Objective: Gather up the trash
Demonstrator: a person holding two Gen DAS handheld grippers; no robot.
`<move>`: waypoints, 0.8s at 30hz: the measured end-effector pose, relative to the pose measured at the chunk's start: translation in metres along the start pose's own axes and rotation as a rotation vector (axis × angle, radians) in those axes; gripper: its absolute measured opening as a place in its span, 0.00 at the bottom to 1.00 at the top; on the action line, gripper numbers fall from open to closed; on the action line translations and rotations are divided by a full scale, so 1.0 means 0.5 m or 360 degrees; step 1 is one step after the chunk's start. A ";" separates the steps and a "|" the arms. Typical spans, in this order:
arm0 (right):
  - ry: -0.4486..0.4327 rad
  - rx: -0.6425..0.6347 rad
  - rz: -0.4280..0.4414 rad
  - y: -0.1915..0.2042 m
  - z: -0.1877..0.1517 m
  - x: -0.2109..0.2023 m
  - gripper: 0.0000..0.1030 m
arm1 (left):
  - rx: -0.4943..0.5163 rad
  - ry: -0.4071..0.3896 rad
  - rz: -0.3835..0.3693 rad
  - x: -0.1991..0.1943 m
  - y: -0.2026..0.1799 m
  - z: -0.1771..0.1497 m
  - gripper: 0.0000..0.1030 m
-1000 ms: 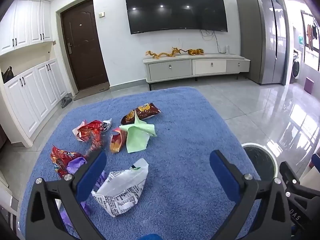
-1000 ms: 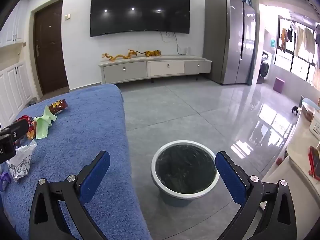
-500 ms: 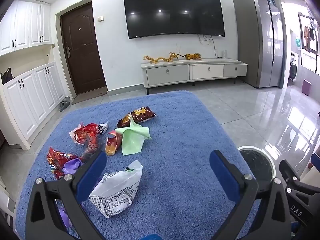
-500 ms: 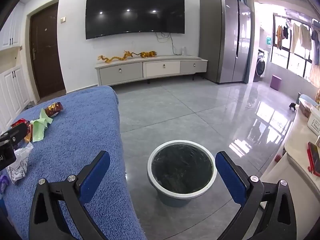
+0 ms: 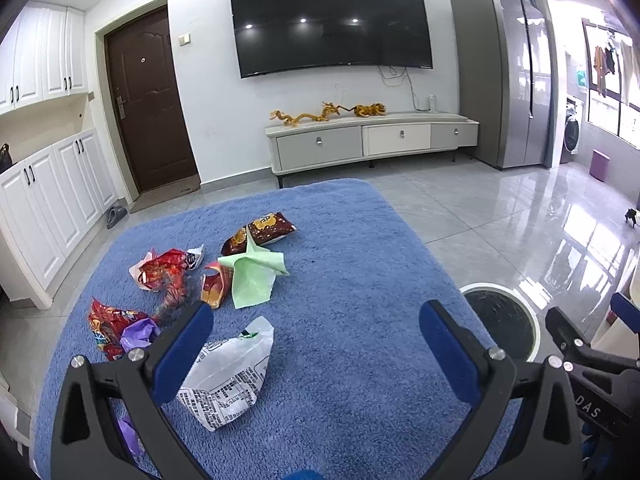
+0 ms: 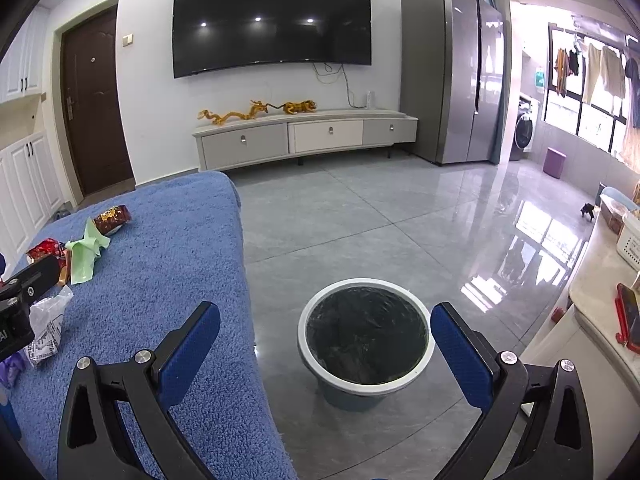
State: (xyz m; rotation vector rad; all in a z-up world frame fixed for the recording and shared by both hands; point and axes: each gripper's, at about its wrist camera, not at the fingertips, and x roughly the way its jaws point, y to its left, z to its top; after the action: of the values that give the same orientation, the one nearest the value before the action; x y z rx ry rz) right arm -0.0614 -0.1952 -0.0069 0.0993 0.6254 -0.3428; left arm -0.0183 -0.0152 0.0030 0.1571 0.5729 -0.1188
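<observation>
Several pieces of trash lie on a blue fleece-covered table (image 5: 352,280): a white printed plastic bag (image 5: 228,372), a green paper (image 5: 254,276), a brown snack packet (image 5: 260,230), red wrappers (image 5: 164,268) and a purple scrap (image 5: 138,332). My left gripper (image 5: 316,344) is open and empty above the table's near part, its left finger just beside the white bag. My right gripper (image 6: 326,344) is open and empty, held above a grey bin (image 6: 366,344) lined with a black bag on the floor right of the table. The bin also shows in the left wrist view (image 5: 500,320).
A grey tiled floor (image 6: 360,220) lies beyond the table. A TV cabinet (image 6: 304,136) and a fridge (image 6: 452,76) stand at the far wall. White cupboards (image 5: 52,200) line the left. A counter (image 6: 604,292) with a red phone stand is at the right.
Both grippers have tilted up or risen slightly, so the table and the bin sit a little lower in view. Both stay open and empty. The trash has not moved.
</observation>
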 end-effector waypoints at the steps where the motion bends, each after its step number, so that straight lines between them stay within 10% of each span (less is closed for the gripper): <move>1: 0.0003 0.0002 0.0004 -0.001 0.000 -0.001 1.00 | 0.0006 -0.0006 -0.0003 -0.002 -0.001 0.000 1.00; 24: -0.0068 0.0031 0.0132 0.007 0.023 -0.036 0.96 | -0.0009 -0.0093 -0.0093 -0.069 0.065 0.007 1.00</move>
State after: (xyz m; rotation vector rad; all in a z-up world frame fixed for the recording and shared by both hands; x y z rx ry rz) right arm -0.0675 -0.1891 0.0129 0.1355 0.5739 -0.2704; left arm -0.0402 0.0185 0.0286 0.1307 0.5196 -0.1778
